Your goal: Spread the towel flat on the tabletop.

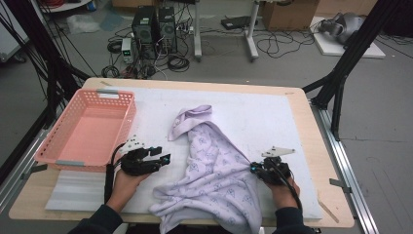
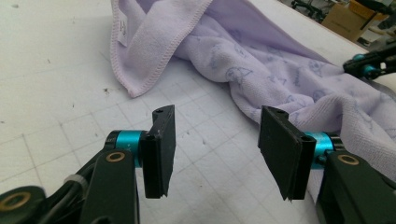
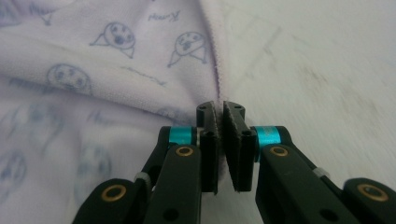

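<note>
The lilac towel [image 1: 214, 180] lies crumpled in the middle of the white mat on the table [image 1: 311, 146], its near end spilling over the table's front edge and a folded corner with a small white label pointing toward the far side. It is soft terry printed with faint cartoon faces and finished with a stitched hem.

The right claw [image 3: 221, 122] is pressed together on the towel's right hem, the edge caught between its pads. The left claw [image 2: 215, 149] stands spread above the bare mat just beside the towel's left side, with nothing between its jaws.

The step in hand looks like taking a second hold so the cloth can be spread or folded. To do it well, the left claw should reach the hem itself rather than a bunched fold, pinching a single layer near a corner, while the right keeps its pinch firm.

A pink basket [image 1: 87, 127] sits at the table's left, well apart from the towel.
</note>
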{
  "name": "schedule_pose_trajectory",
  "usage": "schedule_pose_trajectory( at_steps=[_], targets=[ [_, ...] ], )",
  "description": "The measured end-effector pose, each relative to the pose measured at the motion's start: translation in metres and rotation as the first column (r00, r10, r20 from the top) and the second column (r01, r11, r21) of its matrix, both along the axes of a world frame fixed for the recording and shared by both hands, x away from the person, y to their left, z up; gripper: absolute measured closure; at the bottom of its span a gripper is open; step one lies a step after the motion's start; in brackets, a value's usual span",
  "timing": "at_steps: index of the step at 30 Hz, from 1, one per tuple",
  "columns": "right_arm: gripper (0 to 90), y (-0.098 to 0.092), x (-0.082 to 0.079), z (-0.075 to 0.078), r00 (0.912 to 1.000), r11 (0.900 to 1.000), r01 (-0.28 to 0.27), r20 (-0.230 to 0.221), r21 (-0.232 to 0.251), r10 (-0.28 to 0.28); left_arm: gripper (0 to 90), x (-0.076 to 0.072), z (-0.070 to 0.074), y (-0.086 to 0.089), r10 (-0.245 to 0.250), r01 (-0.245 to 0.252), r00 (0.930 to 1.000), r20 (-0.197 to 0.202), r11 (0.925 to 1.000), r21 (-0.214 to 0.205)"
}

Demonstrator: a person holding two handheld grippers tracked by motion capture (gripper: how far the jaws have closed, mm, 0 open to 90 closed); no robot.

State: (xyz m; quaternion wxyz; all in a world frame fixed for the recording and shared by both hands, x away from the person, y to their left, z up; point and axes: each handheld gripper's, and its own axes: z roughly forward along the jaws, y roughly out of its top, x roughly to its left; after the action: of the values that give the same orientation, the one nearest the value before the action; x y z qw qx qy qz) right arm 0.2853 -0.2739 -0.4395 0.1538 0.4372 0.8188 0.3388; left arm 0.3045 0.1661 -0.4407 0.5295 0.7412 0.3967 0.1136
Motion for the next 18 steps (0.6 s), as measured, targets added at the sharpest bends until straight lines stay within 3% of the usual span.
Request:
schedule_pose_trajectory(
  at_steps=[4, 7, 9, 18],
  targets=[
    [82.7, -0.018, -0.020, 0.004, 0.9999, 0.9999, 0.010, 0.003, -0.005, -0.010, 46.2, 0.000, 0.000, -0.002, -0.002, 0.002, 1.0000, 0.004, 1.0000, 0.008],
    [67.6, -0.024, -0.024, 0.009, 0.9978, 0.9969, 0.021, 0.062, 0.076, -0.026, 45.8, 0.001, 0.000, -0.003, 0.002, -0.002, 1.0000, 0.001, 1.0000, 0.005],
    [63.0, -0.025, -0.025, 0.010, 0.9963, 0.9880, 0.004, 0.085, 0.154, -0.017, 45.7, 0.001, 0.000, -0.003, -0.001, 0.001, 1.0000, -0.002, 0.9999, 0.012],
    [44.6, -0.020, -0.021, 0.011, 0.9902, 0.9825, 0.024, 0.131, 0.185, -0.049, 45.4, 0.002, -0.001, -0.001, 0.001, -0.001, 1.0000, -0.006, 0.9999, 0.017]
  ],
)
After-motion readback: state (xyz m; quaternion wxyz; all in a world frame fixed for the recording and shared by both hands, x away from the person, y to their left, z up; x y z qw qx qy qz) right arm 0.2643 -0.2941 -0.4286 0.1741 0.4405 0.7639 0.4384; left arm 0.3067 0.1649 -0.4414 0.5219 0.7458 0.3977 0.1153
